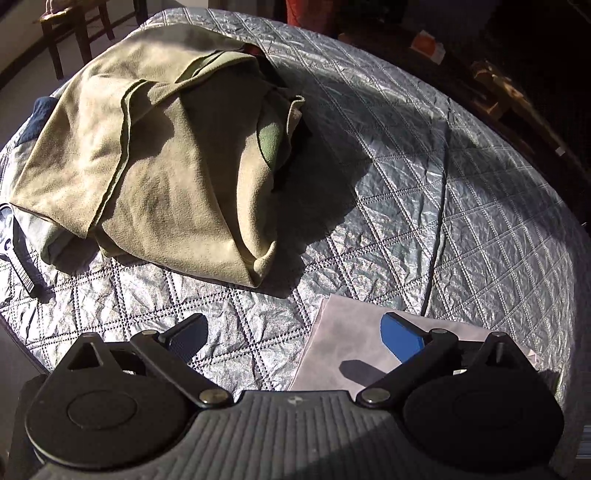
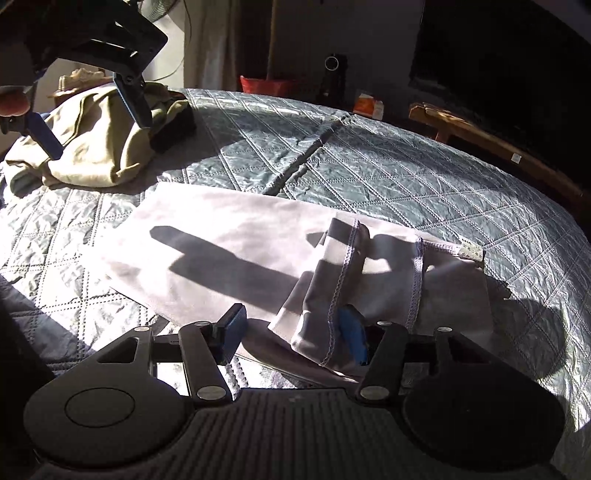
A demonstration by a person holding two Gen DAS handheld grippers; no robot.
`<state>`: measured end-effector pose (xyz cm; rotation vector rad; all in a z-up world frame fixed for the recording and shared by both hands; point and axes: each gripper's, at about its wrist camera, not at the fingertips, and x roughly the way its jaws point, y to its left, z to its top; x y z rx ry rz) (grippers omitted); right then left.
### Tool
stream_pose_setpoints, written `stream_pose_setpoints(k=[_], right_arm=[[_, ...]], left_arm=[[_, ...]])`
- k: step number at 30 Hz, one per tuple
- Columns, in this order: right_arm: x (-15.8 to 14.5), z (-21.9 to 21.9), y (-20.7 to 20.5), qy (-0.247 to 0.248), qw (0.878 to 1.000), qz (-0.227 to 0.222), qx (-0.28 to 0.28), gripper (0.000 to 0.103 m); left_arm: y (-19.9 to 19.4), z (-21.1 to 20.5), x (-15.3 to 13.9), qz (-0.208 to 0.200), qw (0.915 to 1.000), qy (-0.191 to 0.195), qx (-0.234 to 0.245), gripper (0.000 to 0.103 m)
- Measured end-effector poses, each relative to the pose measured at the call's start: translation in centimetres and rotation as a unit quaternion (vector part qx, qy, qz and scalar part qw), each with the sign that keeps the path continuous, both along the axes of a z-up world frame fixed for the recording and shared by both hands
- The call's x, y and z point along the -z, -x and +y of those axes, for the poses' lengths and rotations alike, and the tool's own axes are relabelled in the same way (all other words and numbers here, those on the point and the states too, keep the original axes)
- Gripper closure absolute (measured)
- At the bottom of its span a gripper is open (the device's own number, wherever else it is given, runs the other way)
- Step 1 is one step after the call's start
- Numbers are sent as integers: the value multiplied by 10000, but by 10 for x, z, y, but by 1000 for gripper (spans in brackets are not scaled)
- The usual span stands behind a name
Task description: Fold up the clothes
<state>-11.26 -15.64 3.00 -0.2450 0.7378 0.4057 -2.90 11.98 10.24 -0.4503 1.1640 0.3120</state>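
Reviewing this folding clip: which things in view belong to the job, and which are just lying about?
Part of the job:
- pale grey cloth
- olive-beige garment pile
- left tool
- right tool

Just lying about:
- quilted bedspread
- wooden chair
- red container
- orange-and-white box

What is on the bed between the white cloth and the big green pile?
Nothing: only bare quilt lies between the white cloth and the green pile, seen in the right wrist view.
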Motion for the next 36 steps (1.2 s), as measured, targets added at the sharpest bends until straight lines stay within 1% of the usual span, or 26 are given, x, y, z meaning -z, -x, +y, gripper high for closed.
stream_pose_setpoints(k=[3,7,9,10,11,12,14,15,16,17,18,19,20,21,22,23,24,27,32,33,34,35,36], right_arm=[[-2,-2,-2,33,9999,20,-96,62],[-2,-5,1,67,9996,12,-263,65],[-5,-9,-1,-154,9998,66,-144,74],[-8,-8,-1,-197,9998,7,-98,76],[-10,-5,0,-185,9997,-42,-153,85],[-11,-2,2,-167,9996,-89,-221,96],[-10,7,4,-40,9991,-120,-407,97],[-5,10,4,26,9989,-34,-457,92],[0,13,4,86,9987,60,-498,89],[-1,15,7,122,9988,4,-475,84],[-3,17,9,156,9989,-70,-444,76],[-6,21,13,134,9985,-153,-512,71],[-11,28,18,88,9970,-281,-717,52],[-13,39,23,151,9939,-348,-1031,30],[-15,49,28,228,9897,-407,-1356,23],[-12,64,32,433,9832,-381,-1733,20],[-7,78,35,648,9771,-347,-1998,20],[4,102,42,1033,9661,-576,-2295,21],[4,122,41,1499,9519,-961,-2495,20],[4,126,41,1591,9486,-1037,-2533,21],[4,128,40,1624,9480,-1052,-2526,23],[5,131,38,1649,9479,-1059,-2513,28],[5,133,37,1674,9477,-1066,-2500,39]], left_arm=[[-1,-5,2,8,9999,77,85,4],[-3,-9,3,-2,9998,97,153,3],[-4,-10,3,-4,9998,112,135,3],[-4,-10,3,-4,9998,118,127,3],[-4,-11,3,-8,9998,121,135,3],[-4,-11,3,-13,9998,121,154,3],[-4,-13,3,-21,9998,118,183,3],[-4,-13,3,-22,9998,124,182,3],[-4,-12,3,-23,9998,131,165,3],[-4,-11,3,-23,9998,139,142,3],[-4,-11,3,-23,9998,146,119,3],[-3,-10,2,-33,9998,158,96,3],[-3,-9,2,-50,9998,173,71,3],[-3,-8,1,-67,9998,188,47,3],[-2,-8,1,-82,9998,200,23,3],[-2,-7,1,-86,9997,207,2,3],[-2,-7,1,-85,9997,210,-17,3],[-2,-4,1,-76,9997,221,-91,3],[1,3,1,-92,9991,314,-278,3],[1,4,1,-97,9989,348,-290,3],[1,4,2,-101,9988,373,-293,3],[1,4,2,-107,9988,384,-297,3],[1,5,2,-114,9987,392,-305,3]])
